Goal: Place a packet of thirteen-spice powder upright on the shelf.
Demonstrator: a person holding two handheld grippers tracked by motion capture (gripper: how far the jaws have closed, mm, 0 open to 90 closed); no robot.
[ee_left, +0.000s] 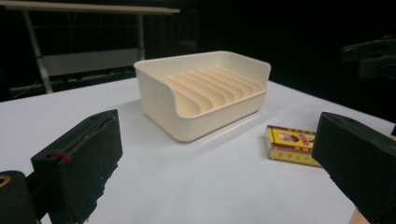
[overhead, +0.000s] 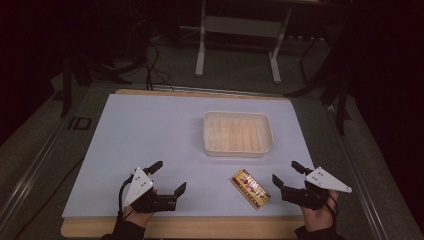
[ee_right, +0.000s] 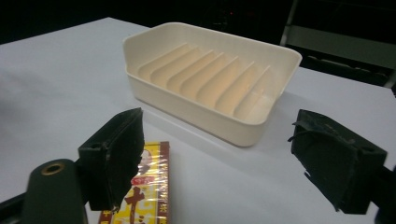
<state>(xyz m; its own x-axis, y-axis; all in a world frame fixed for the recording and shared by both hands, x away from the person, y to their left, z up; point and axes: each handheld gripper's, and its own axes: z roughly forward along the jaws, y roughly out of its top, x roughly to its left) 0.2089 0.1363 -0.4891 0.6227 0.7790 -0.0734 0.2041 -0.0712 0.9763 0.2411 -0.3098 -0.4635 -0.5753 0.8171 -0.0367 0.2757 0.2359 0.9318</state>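
High view: we are looking down on a white table [overhead: 150, 130] with a wooden edge showing along its near side. Sitting on it, toward the far right of centre, is a cream ribbed tray [overhead: 238, 133], open side up, with nothing lying in it; we are seeing its raised ribs running across the floor in both gripper views [ee_left: 205, 91] [ee_right: 210, 77].

We are holding the left gripper [overhead: 168, 178] near the front-left edge, its jaws standing wide apart with nothing between them. We are holding the right gripper [overhead: 286, 173] near the front-right edge, jaws likewise spread wide and gripping nothing. Both are resting low by the table edge, well apart from each other.

Between the two grippers, closer to the right one, a small yellow-and-red wrapped box [overhead: 250, 188] is lying flat and slanted on the table, just in front of the tray and apart from it. In the right gripper view the box [ee_right: 148, 186] is showing just beside the left-hand jaw, partly behind it; we cannot tell whether they are touching. In the left gripper view the box [ee_left: 289, 144] is lying right of the tray.
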